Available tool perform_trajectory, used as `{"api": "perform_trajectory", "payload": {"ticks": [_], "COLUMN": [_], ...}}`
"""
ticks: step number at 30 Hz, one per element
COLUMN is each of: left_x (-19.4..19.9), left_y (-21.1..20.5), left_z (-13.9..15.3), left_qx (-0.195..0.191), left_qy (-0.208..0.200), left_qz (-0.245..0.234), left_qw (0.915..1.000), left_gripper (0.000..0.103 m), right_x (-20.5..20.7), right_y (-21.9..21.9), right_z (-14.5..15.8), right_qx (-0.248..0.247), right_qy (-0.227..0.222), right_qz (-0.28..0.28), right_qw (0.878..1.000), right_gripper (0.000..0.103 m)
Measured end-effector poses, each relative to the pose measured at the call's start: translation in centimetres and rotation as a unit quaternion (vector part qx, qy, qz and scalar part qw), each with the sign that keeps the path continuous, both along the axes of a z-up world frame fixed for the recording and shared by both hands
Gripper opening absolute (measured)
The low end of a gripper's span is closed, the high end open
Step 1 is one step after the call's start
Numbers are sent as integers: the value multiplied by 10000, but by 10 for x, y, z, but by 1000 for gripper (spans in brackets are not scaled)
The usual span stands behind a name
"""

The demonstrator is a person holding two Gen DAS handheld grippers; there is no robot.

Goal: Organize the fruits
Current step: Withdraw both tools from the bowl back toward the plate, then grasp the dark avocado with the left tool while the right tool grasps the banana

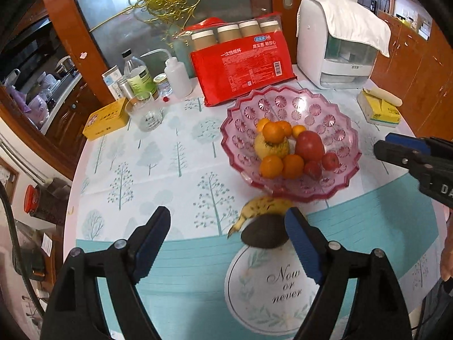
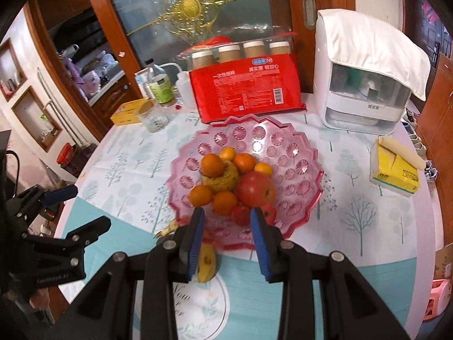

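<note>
A pink glass bowl (image 1: 283,104) (image 2: 297,147) holds several oranges (image 1: 273,133), a red apple (image 1: 310,146) (image 2: 256,188), a yellowish fruit (image 1: 271,147) and small red fruits. In front of it on the tablecloth lie a spotted banana (image 1: 263,205) (image 2: 206,263) and a dark avocado (image 1: 264,232). My left gripper (image 1: 229,212) hangs open above them, the avocado just beside its right finger, nothing between the pads. My right gripper (image 2: 227,212) hovers over the bowl's near rim, its jaws a narrow gap apart with nothing held; the left wrist view shows it at the right edge (image 1: 390,144).
Behind the bowl stand a red pack of paper cups (image 1: 240,70), a white appliance under a cloth (image 1: 337,51), bottles (image 1: 138,76), a glass (image 1: 144,113) and a yellow box (image 1: 106,119). A yellow tissue pack (image 1: 379,110) lies at the right. The round table's edge curves at the left.
</note>
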State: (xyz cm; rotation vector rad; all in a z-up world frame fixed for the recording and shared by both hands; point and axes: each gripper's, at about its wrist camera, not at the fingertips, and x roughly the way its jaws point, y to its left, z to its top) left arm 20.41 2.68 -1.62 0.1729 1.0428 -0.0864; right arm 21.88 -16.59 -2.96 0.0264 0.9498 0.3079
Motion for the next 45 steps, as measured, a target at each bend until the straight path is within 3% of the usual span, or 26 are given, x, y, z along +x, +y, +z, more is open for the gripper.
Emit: {"api": "perform_trajectory", "payload": {"ticks": [12,23,28,34,41,45], "left_x": [-31,-28,-5,12,27,33], "left_y": [-1,0,-7,-12,-18,-21], "left_z": [-11,-20,-50,-100,-141,-151], "left_qx": [177,314,434,322,148,-14], "left_qy": [117,339,635,930,1163,1146], "left_qz": [-330,-1000,-1654,-2311,-2825,-2965], "left_qw": [9992,9939,9832,9679,9521,9481], "left_gripper": [82,83,85,85,85,85], "right_x": [-40,-55,-51,-41,-40,-44], "right_y": [14,35,36,38,46,45], "right_z": [-4,-35,-55,-101,-139,-149], "right_qx": [19,-108,-125,64,66,139], "right_qy": [6,290,468,911,1261,1344], "right_qz": [288,150,-266,-850,-1348,-1555], "right_qw": [9996,9994,9985,9922,9828,9785], "right_gripper": [34,34,34,34,34,34]}}
